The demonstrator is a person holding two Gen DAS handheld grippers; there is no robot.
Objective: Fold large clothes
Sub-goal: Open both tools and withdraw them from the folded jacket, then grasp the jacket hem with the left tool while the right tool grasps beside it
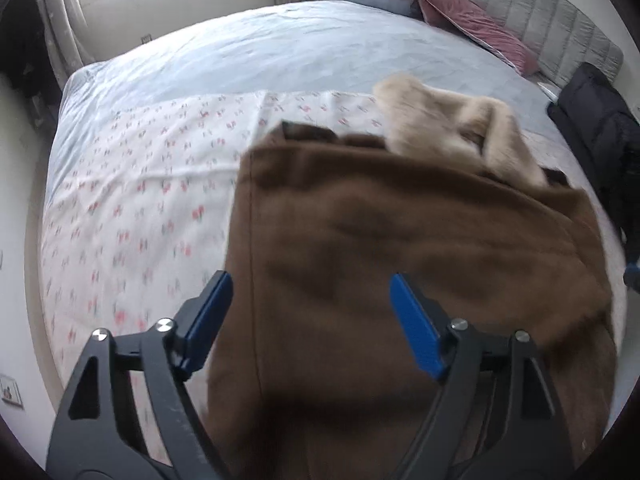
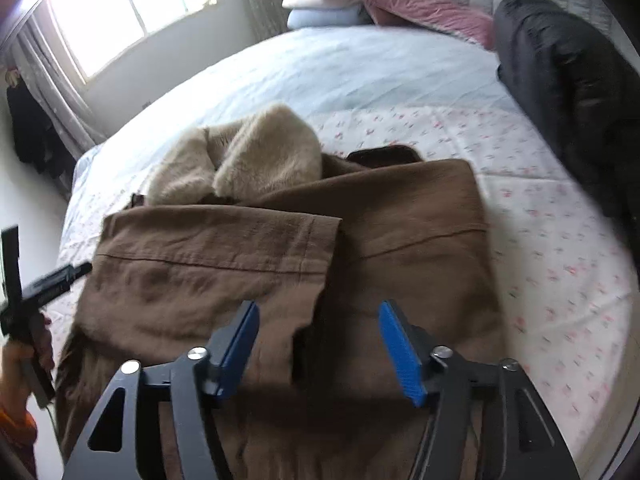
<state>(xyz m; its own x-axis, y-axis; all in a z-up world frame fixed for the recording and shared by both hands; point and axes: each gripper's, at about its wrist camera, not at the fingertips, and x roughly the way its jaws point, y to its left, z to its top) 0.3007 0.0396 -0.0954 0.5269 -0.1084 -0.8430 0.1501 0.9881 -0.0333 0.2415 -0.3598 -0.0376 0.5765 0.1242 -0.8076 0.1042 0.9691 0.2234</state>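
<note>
While spread on the bed (image 1: 248, 56), brown coat (image 2: 400, 240) lies partly folded, 1 sleeve (image 2: 208, 248) crossed over body, cream fur collar (image 2: 256, 156) toward pillows. Left gripper (image 1: 311, 304) jaws apart above coat; right gripper (image 2: 318, 332) jaws apart, holding nothing.

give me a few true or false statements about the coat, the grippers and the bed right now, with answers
1. The brown coat lies on the bed. True.
2. The right gripper is shut on the coat. False: its jaws are wide apart, with nothing between them.
3. The coat has a cream furry collar. True.
4. The left gripper is shut on a sleeve. False: it is open above the coat.
5. A black jacket lies on the bed beside the coat. True.
6. The sheet under the coat is plain dark blue. False: it is white with small pink flowers.
</note>
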